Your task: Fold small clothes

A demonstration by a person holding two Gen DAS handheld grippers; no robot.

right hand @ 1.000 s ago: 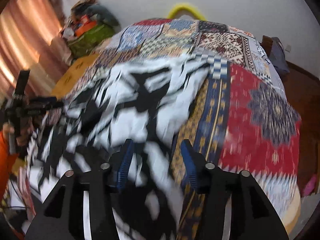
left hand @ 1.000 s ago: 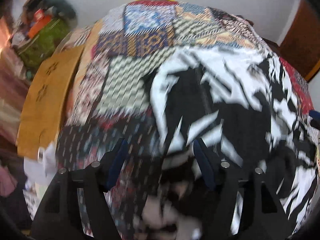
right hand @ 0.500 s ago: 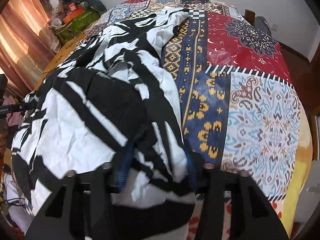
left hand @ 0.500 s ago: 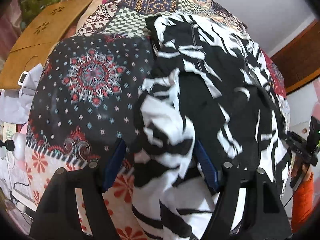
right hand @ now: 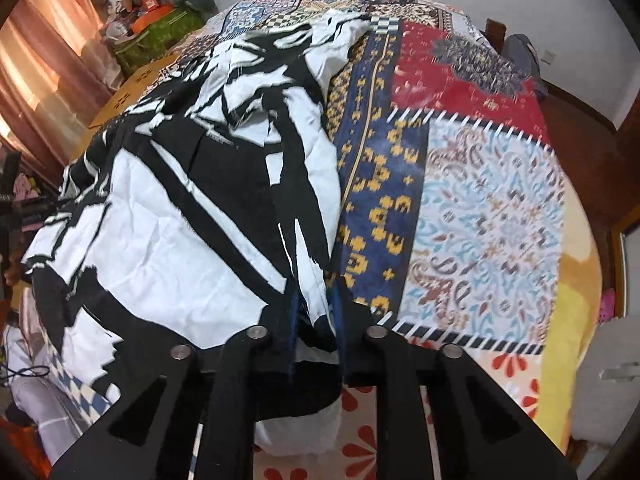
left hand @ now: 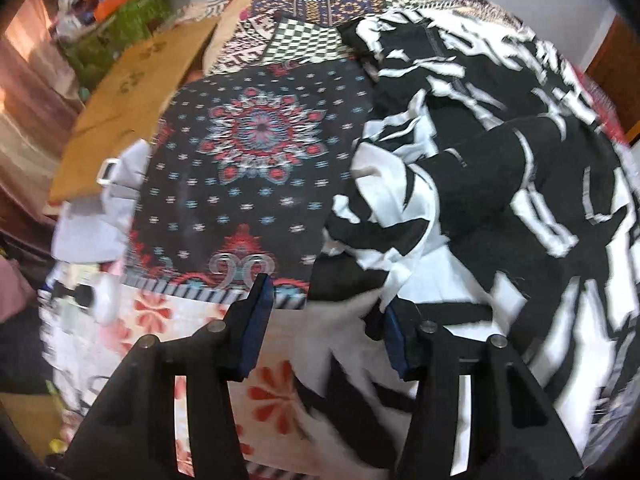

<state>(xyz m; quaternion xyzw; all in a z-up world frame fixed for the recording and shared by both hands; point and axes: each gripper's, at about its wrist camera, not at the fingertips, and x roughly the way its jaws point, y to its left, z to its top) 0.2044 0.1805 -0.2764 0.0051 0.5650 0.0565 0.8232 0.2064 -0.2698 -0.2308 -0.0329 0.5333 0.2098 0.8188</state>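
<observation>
**Near hem taken up, no fold laid**

A patchwork bedspread (right hand: 492,216) carries the black-and-white garment (right hand: 192,208), spread crumpled and unfolded; folding is barely begun. Right gripper (right hand: 314,312), jaws just closing, clamps the near hem. Left gripper (left hand: 324,320), also closing, straddles the opposite edge, apparently not yet pinching. No containers evident.

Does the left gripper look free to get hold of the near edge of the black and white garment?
Probably yes. The left gripper has been closing with the black and white garment edge bunched between its pads, not clearly pinched yet. Nothing lies over that edge; the right gripper holds another part.
</observation>
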